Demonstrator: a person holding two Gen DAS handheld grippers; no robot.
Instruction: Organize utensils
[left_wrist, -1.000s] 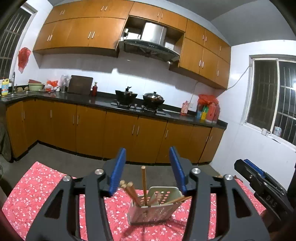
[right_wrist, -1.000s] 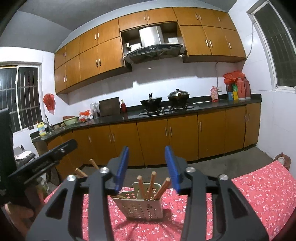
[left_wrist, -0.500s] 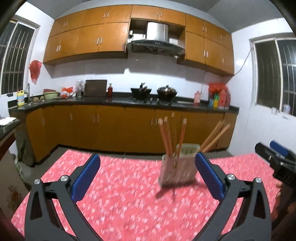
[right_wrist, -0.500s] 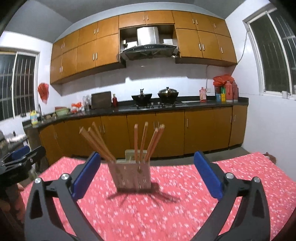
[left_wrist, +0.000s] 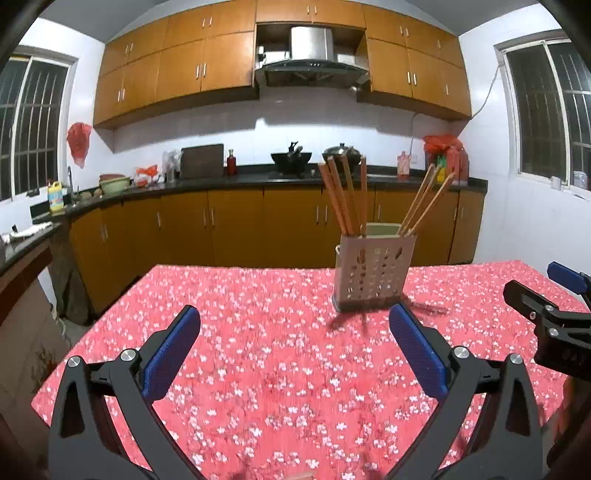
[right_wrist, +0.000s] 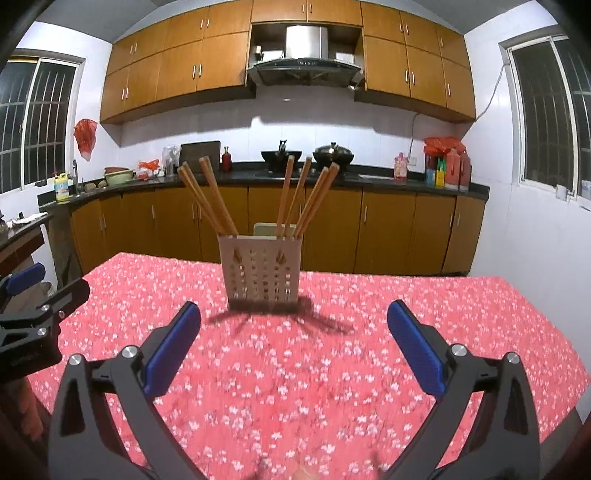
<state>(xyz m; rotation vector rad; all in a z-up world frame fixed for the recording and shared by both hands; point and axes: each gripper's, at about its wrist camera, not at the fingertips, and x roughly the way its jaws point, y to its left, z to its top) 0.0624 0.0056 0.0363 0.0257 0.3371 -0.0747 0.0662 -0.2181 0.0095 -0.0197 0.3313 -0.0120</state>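
A beige perforated utensil holder (left_wrist: 373, 271) stands upright on the red floral tablecloth (left_wrist: 280, 354), with several wooden chopsticks (left_wrist: 341, 197) leaning in it. It also shows in the right wrist view (right_wrist: 261, 269) with its chopsticks (right_wrist: 291, 195). My left gripper (left_wrist: 293, 349) is open and empty, low over the cloth, well short of the holder. My right gripper (right_wrist: 291, 345) is open and empty, also short of the holder. Each gripper shows at the edge of the other's view, the right one (left_wrist: 554, 314) and the left one (right_wrist: 33, 314).
The table's far edge (right_wrist: 369, 275) lies just behind the holder, its left edge (left_wrist: 99, 321) and right edge (right_wrist: 561, 343) nearby. Beyond stand orange kitchen cabinets (left_wrist: 236, 225), a dark counter with pots (left_wrist: 291, 157) and a range hood (left_wrist: 310, 55).
Both grippers have opened wide and pulled back and down from the holder. The holder with its chopsticks now stands farther ahead on the cloth.
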